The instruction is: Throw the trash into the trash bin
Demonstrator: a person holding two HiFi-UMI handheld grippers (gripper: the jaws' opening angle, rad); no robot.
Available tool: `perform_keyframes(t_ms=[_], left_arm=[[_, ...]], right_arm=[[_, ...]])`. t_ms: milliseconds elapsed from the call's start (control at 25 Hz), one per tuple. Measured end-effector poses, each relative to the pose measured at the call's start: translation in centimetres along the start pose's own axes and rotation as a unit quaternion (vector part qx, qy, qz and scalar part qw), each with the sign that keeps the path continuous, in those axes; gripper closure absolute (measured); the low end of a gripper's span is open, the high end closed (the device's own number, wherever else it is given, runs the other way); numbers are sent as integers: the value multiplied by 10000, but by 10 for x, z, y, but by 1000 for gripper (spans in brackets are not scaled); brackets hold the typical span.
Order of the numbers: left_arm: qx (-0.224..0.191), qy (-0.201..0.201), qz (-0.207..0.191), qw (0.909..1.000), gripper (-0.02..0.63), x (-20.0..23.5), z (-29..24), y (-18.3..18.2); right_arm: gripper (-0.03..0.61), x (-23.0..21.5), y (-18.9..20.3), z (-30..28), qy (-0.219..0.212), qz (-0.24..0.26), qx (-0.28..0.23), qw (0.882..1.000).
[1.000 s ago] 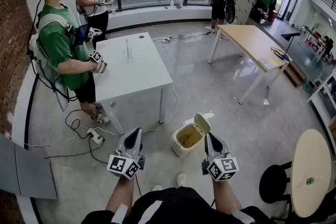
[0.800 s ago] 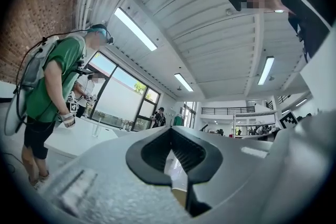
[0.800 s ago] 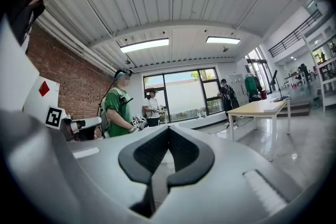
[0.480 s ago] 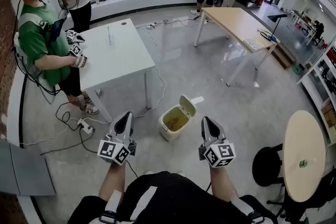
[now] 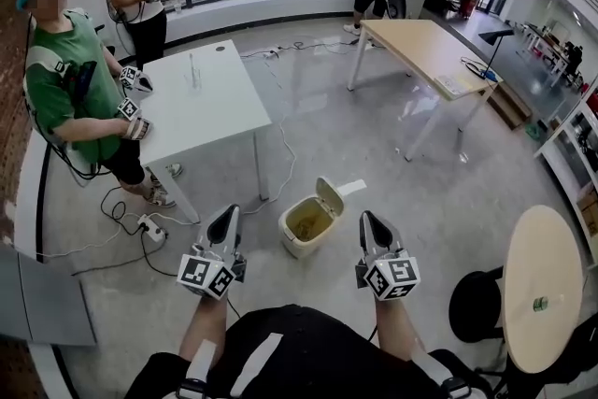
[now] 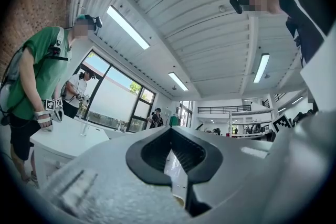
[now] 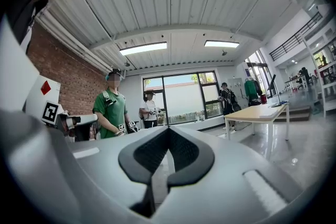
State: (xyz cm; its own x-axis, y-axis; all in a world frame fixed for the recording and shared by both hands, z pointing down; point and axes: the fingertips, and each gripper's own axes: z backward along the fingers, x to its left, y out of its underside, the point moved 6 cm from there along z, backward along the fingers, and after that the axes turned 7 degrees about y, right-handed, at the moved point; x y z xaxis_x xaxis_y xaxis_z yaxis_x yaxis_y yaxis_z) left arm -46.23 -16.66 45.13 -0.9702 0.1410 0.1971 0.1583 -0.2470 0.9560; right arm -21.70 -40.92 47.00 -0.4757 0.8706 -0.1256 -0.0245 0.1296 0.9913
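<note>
Cream plastic trash bin stands on the glossy grey floor. Its hinged lid is tipped up and back, exposing a yellowish interior; the contents cannot be made out. In the head view the bin sits ahead of and between the two grippers, clear of both, and near the closest leg of the white rectangular table.

The grey left gripper is level with the bin's left side. Its own view shows the jaws clenched tip to tip with nothing between them. The grey right gripper is to the bin's right, jaws likewise pressed together and empty. No trash is visible in either tool.

A person in a green shirt stands at the far side of the white table. A white power strip lies on the floor beneath the table's edge
</note>
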Motion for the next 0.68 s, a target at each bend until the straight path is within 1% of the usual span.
perform_keyframes(t_ms=[240, 440, 680], left_arm=[[8, 90, -28, 10000, 611, -4, -16, -1], [-46, -7, 58, 10000, 611, -3, -18, -1], [-79, 76, -62, 9999, 611, -8, -27, -5]], right_arm=[[574, -4, -7, -14, -113, -18, -84, 9999], [574, -8, -9, -17, -79, -90, -110, 9999], [574, -14, -12, -20, -92, -82, -118, 9999]])
